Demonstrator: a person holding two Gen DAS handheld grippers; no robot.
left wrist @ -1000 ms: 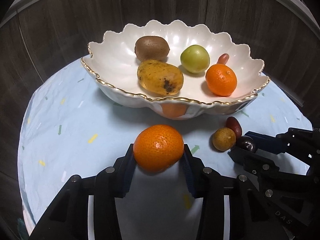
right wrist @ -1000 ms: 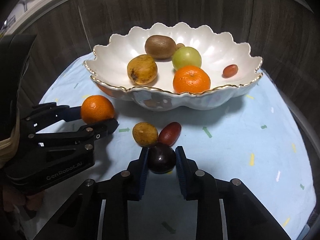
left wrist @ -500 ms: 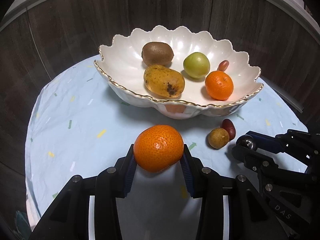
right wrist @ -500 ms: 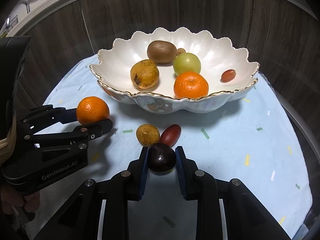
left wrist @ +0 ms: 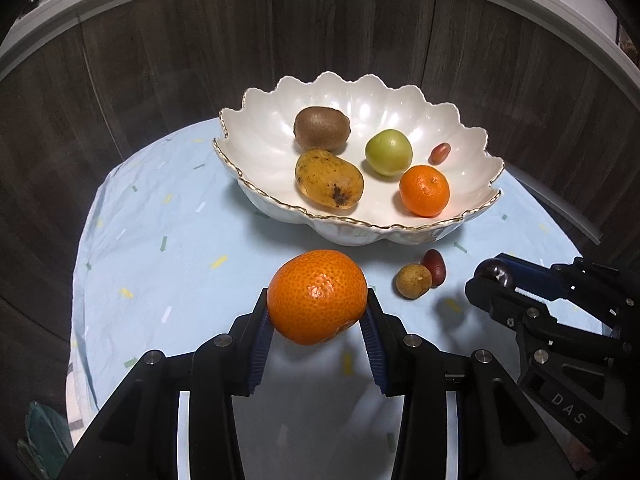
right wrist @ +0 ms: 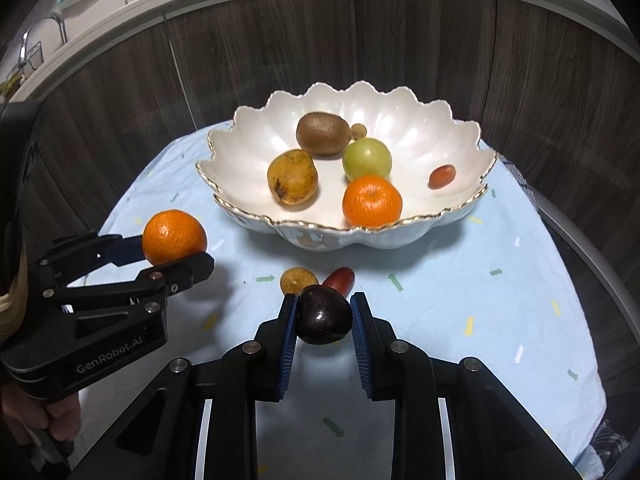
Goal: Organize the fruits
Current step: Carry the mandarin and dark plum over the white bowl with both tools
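1. Your left tool (left wrist: 317, 312) grips a tangerine (left wrist: 317, 296) between its pads, at lower centre of the left view, clear of the bench (left wrist: 160, 264).
2. Your right tool (right wrist: 323, 320) clamps a dark plum (right wrist: 323, 315), lower centre of the right view.
3. The bowl (right wrist: 432, 128) sits mid-frame holding a kiwi (right wrist: 323, 134).
4. A small brown fruit (right wrist: 298, 280) and a red fruit (right wrist: 341, 279) lie touching, just before the bowl.
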